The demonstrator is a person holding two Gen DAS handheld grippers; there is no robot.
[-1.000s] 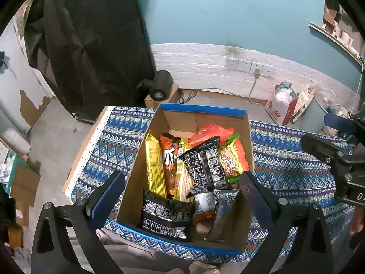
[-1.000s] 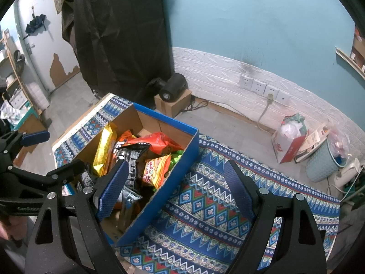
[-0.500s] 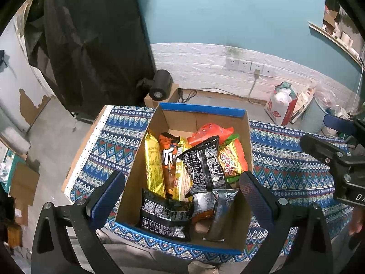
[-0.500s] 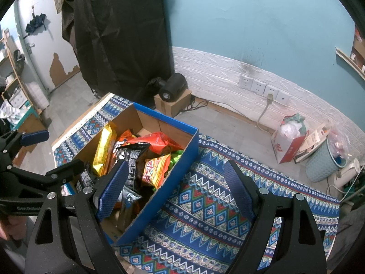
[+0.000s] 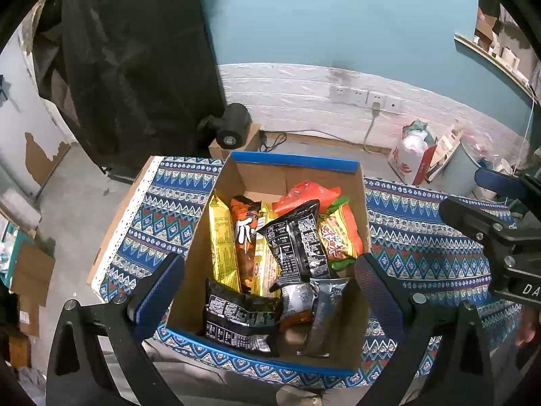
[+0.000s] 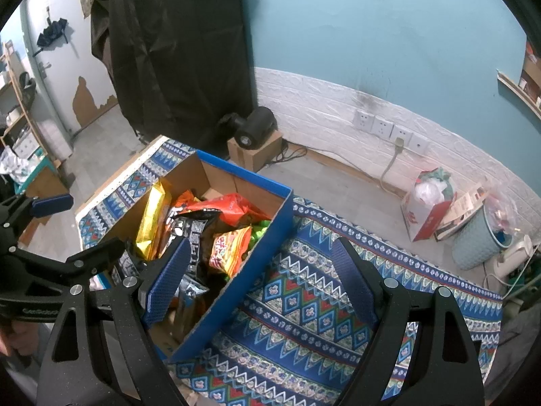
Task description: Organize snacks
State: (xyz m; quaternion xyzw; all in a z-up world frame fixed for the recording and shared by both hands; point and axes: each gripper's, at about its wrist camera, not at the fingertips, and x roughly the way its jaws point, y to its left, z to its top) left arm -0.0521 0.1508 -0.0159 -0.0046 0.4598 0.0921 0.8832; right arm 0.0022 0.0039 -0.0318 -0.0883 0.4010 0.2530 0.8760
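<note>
A: Where's everything?
B: Patterned cloth (image 5: 422, 237) over the table; blue-rimmed cardboard box (image 5: 294, 162) on it, snack packets (image 5: 297, 243) heaped inside.
A: Your grippers?
B: My left gripper (image 5: 267, 284) hangs spread above the box, gripping nothing. My right gripper (image 6: 260, 277) is spread too, empty, straddling the box's wall.

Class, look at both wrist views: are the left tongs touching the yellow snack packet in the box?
Apart. The left wrist view shows the left tongs open, empty, with the yellow packet lying beyond them.
</note>
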